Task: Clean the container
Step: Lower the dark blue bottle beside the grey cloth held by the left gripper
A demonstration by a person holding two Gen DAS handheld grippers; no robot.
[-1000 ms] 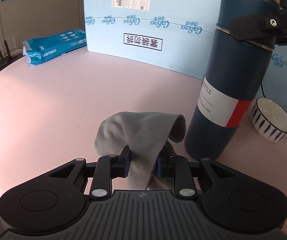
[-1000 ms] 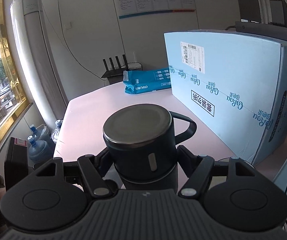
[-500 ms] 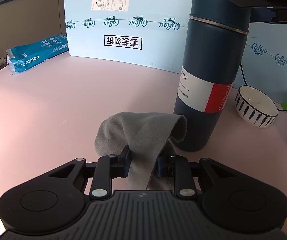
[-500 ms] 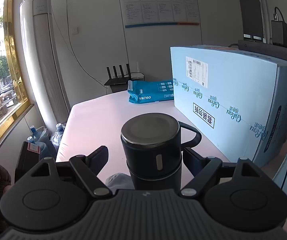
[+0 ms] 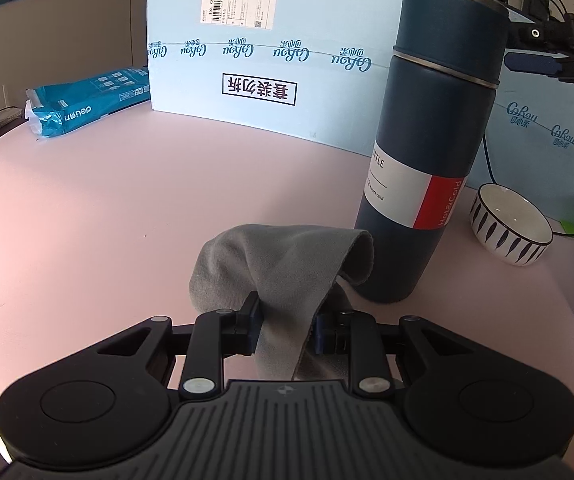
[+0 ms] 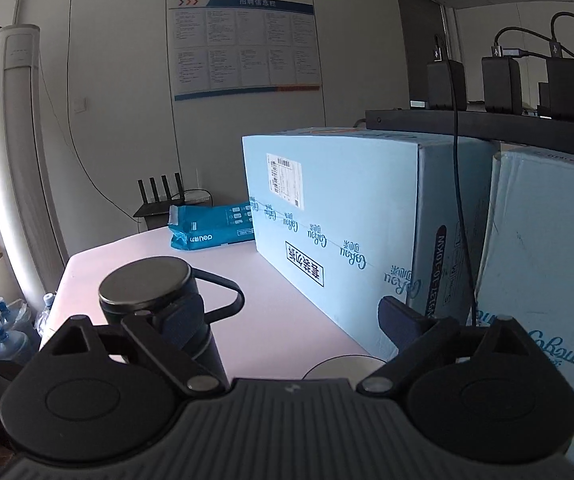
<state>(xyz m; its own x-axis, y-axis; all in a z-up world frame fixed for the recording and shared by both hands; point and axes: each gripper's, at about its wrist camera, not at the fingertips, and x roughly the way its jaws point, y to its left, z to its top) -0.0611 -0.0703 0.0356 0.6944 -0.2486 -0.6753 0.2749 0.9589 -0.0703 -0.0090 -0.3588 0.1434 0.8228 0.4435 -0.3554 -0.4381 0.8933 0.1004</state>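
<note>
A tall dark blue bottle [image 5: 427, 152] with a white and red label stands upright on the pink table [image 5: 127, 208]. My left gripper [image 5: 285, 322] is shut on a grey cloth [image 5: 287, 256], which bulges forward just left of the bottle's base. In the right wrist view the bottle's steel lid [image 6: 145, 284] and loop handle [image 6: 223, 296] sit low on the left, behind the left finger. My right gripper [image 6: 287, 314] has let go; its jaws are opening wide with only table between them. One of its fingers [image 5: 535, 63] shows beside the bottle's top.
Light blue cartons [image 5: 267, 60] [image 6: 347, 220] wall off the back of the table. A teal packet [image 5: 83, 104] lies at the far left. A white striped bowl [image 5: 511, 228] sits right of the bottle, with a cable behind it. Water bottles [image 6: 7, 340] stand on the floor.
The right gripper released the bottle's top, opened wide and swung right, so the bottle slid to the left of its view. The left gripper kept hold of the cloth.
</note>
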